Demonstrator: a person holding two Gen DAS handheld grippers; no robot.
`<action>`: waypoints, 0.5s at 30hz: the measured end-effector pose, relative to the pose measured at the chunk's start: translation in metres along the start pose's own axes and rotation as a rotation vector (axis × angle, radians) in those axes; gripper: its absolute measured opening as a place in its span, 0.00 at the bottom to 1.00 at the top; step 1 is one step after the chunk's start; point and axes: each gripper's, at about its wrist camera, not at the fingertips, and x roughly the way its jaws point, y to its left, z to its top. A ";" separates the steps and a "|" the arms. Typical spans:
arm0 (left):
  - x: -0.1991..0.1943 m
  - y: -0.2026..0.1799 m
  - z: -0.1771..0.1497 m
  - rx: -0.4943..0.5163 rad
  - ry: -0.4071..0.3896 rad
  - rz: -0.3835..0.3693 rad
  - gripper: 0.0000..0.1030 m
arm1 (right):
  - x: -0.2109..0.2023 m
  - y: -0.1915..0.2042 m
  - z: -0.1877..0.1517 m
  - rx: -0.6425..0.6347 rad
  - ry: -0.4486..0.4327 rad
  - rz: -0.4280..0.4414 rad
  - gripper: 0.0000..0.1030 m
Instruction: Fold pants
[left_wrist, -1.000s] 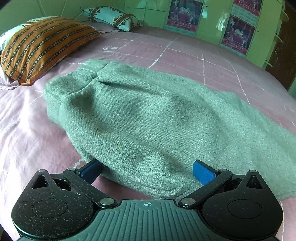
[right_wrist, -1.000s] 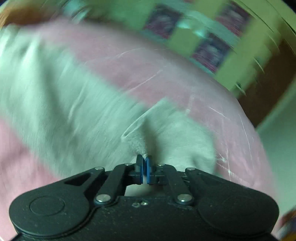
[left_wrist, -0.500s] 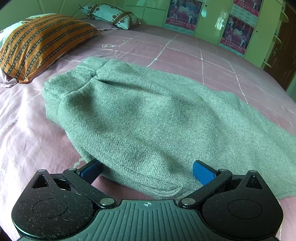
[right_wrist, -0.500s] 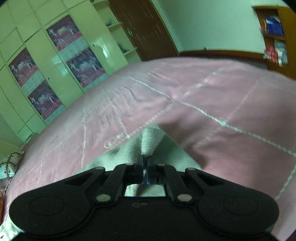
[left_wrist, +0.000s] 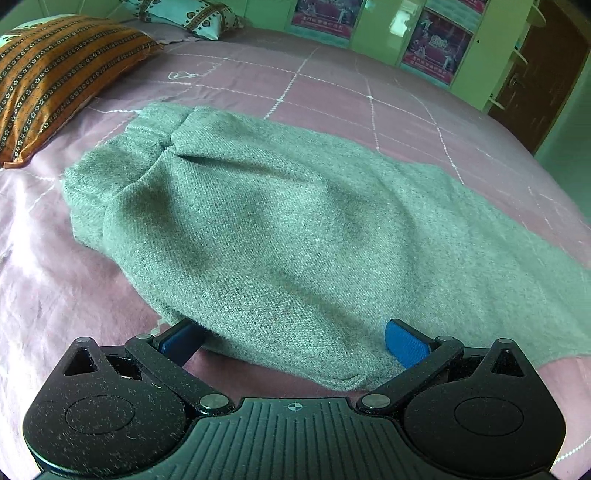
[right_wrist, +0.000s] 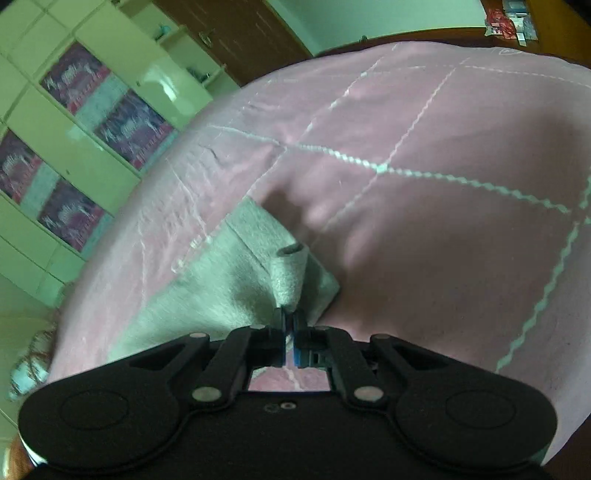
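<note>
The grey-green woven wool pants lay spread across the pink quilted bedspread of the bed, folded lengthwise, the waist end bunched toward ten o'clock in the left wrist view and the legs running off toward three o'clock. An orange striped pillow sat at ten o'clock near the waist, apart from it, with a teal patterned pillow farther back at eleven o'clock. Green cupboard doors with posters stood at one o'clock.

The left tongs stood released, blue pads wide apart over the near edge of the pants, the left pad partly tucked under that edge.

In the right wrist view the right tongs had just begun parting; a narrow slit showed between the pads, and a pinched ridge of the hem rose just ahead of them at twelve o'clock. Whether the pads pressed on the cloth could not be told.
</note>
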 end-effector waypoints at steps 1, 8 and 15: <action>-0.001 -0.001 -0.002 0.000 -0.005 0.002 1.00 | -0.007 0.000 0.001 0.011 -0.015 0.021 0.08; 0.001 0.000 -0.002 0.004 -0.006 0.005 1.00 | 0.018 -0.016 0.000 0.127 0.073 0.043 0.19; -0.001 0.003 -0.003 0.003 -0.010 -0.008 1.00 | 0.015 0.017 0.018 -0.024 -0.024 0.079 0.04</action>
